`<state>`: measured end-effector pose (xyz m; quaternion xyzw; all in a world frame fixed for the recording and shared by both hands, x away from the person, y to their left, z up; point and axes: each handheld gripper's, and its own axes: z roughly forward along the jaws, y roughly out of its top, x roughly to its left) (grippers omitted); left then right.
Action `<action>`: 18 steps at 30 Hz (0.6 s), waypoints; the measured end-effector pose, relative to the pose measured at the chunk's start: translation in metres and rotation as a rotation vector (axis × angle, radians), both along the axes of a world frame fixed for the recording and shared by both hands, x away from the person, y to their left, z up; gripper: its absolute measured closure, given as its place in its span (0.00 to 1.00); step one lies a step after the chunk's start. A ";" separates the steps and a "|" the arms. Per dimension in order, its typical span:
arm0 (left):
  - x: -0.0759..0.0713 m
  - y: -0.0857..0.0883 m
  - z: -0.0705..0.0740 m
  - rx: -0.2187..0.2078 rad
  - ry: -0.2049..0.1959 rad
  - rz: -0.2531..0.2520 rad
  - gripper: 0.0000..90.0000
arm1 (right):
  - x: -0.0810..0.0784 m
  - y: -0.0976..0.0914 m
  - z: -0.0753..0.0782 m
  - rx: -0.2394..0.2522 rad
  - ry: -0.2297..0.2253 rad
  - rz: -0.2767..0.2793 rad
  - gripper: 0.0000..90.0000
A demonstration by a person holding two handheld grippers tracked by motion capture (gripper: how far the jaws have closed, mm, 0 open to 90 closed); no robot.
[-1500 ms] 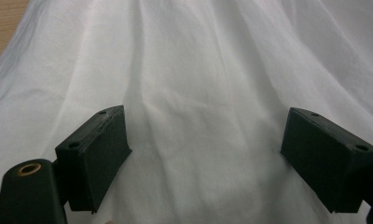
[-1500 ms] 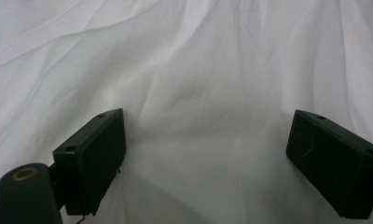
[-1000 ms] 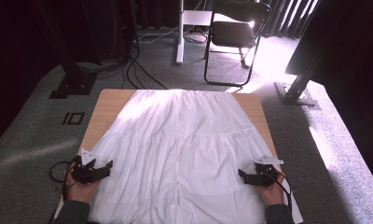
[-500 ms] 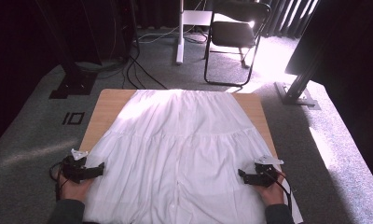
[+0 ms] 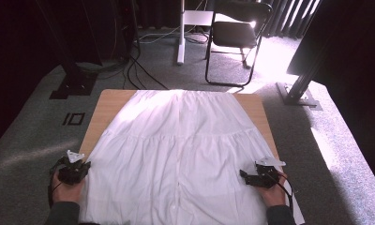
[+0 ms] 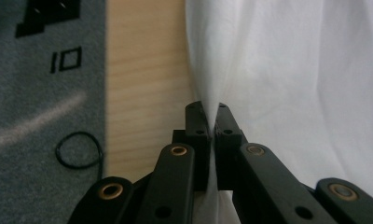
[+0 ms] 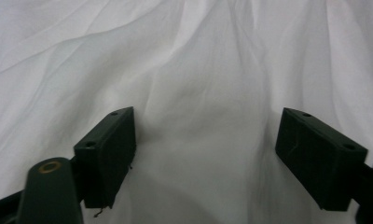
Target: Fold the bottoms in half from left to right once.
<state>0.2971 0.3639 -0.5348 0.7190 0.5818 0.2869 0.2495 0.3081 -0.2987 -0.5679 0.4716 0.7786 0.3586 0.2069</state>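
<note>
- A white skirt (image 5: 181,150) is laid flat on the surface (image 5: 101,112), with its long axis running from the narrow waistband at the far edge to the wide hem at the near edge, where the person's hands are.
- The garment is widened toward the near side; a row of buttons can be seen down its middle line, and a gathered seam is crossed about halfway along.
- The skirt's left edge is pinched between the jaws of the left gripper (image 6: 211,114); those jaws are clenched on a thin fold of cloth, having just been closing, and the cloth is seen rising straight ahead of the tips in the left gripper view.
- To the left of those jaws, bare pale wood is shown, and beyond it grey carpet (image 6: 31,107) with a black cable loop (image 6: 79,156).
- The jaws of the right gripper (image 7: 205,140) are held wide apart, having just been closing slightly; rumpled white cloth lies between and ahead of them, and no pad is pressed on it.
- In the high view the right gripper (image 5: 258,176) is placed over the skirt's near right edge and the left gripper (image 5: 75,168) at the near left edge.
- The surface is a light wooden top, left uncovered along both far corners.
- Beyond it, a black folding chair (image 5: 237,37), a white post (image 5: 181,33) and trailing cables are set on the carpet, with dark curtains behind and bright sunlight at the right.
</note>
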 end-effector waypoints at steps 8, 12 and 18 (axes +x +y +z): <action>-0.007 0.048 0.015 0.022 -0.061 0.138 0.99 | -0.002 0.002 0.000 0.002 -0.004 0.000 0.24; -0.016 0.071 0.021 0.021 -0.064 0.203 0.99 | -0.003 0.006 0.000 0.003 -0.004 0.012 0.24; -0.026 0.052 0.054 -0.079 -0.173 0.069 0.99 | -0.003 0.009 0.000 0.001 -0.004 0.023 0.24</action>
